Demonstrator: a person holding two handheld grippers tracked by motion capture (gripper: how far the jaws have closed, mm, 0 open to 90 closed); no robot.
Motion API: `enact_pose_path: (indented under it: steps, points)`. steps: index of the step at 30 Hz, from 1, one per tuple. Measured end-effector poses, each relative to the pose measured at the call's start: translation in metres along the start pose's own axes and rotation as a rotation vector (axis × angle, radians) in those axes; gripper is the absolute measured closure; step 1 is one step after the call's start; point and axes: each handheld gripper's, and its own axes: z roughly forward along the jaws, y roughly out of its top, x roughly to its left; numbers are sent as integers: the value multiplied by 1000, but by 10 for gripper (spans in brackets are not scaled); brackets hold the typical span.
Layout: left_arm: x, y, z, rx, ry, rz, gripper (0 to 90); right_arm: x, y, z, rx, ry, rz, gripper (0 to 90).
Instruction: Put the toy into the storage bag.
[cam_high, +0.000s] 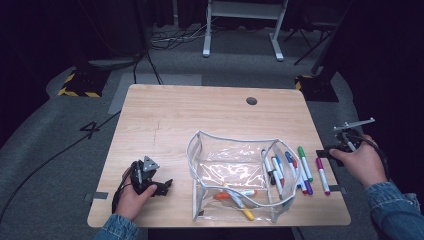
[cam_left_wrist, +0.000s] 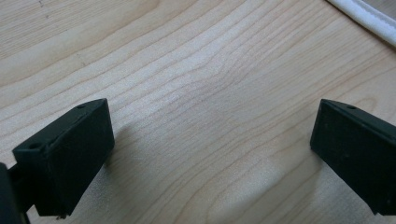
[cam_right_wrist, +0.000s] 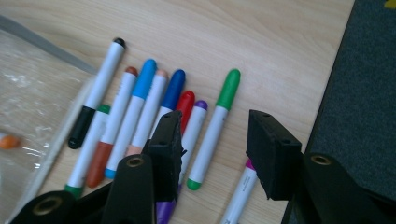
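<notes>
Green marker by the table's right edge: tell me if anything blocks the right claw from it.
Nothing visible does. The right claw hangs open above the green marker, which lies flat on the table. The purple marker lies beside it on one side and the magenta marker on the other, both apart from it.

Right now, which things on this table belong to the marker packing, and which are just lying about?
In the job:
- clear pouch, markers already inside
- loose markers beside it
- green marker
- right claw, open above them

Lying about:
- left claw, open on bare table
- floor cables
</notes>
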Motion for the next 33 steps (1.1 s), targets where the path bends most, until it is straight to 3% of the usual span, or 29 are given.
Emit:
enact_pose_path:
  steps: [13, 20, 25, 27, 33]
  points:
    - [0, 0, 0, 2, 0, 1, 1, -19, -31, 56, 109, -56, 67, 570]
    - [0, 0, 0, 4, -1, 1, 1, -21, -46, 74, 198, -79, 117, 595]
    - [0, 0, 0, 0, 0, 0, 1, -22, -56, 82, 250, -84, 162, 726]
    - [0, 0, 0, -1, 1, 0, 1, -22, -56, 81, 246, -86, 176, 767]
    - [0, 0, 0, 4, -2, 2, 1, -22, -48, 70, 218, -83, 168, 768]
